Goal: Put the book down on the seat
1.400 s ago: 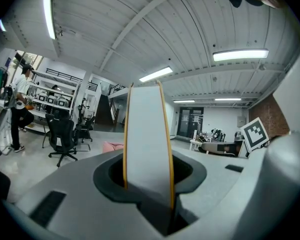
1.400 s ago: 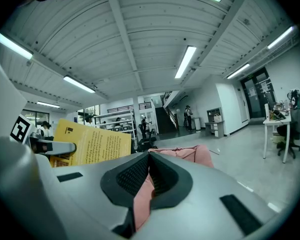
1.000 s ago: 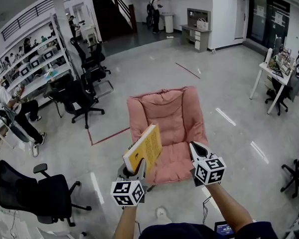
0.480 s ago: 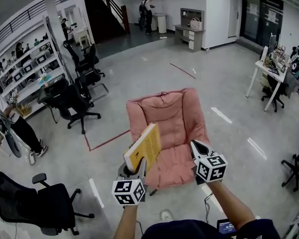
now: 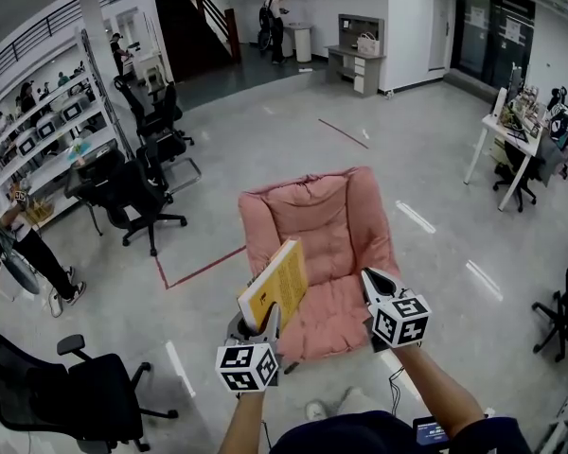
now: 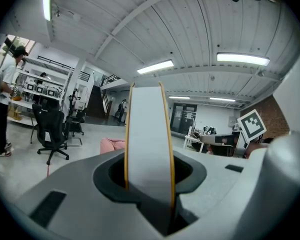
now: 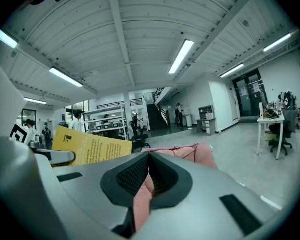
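A glossy grey floor (image 5: pixel 293 149) is spread across the whole room, with strips of reflected light on it. A pink seat (image 5: pixel 327 225), cushioned and with its back raised, is set directly on this floor near the middle of the head view. A red tape line (image 5: pixel 204 263) is laid on the floor just beside the seat's left edge, and a second red line (image 5: pixel 344 133) is seen farther off. Black office chairs (image 5: pixel 137 192) are stood at the left, well apart from the seat, and another black chair (image 5: pixel 66 386) is placed nearer. A white desk (image 5: pixel 497 145) is stood at the right, and shelving (image 5: pixel 47 126) is lined along the left wall.
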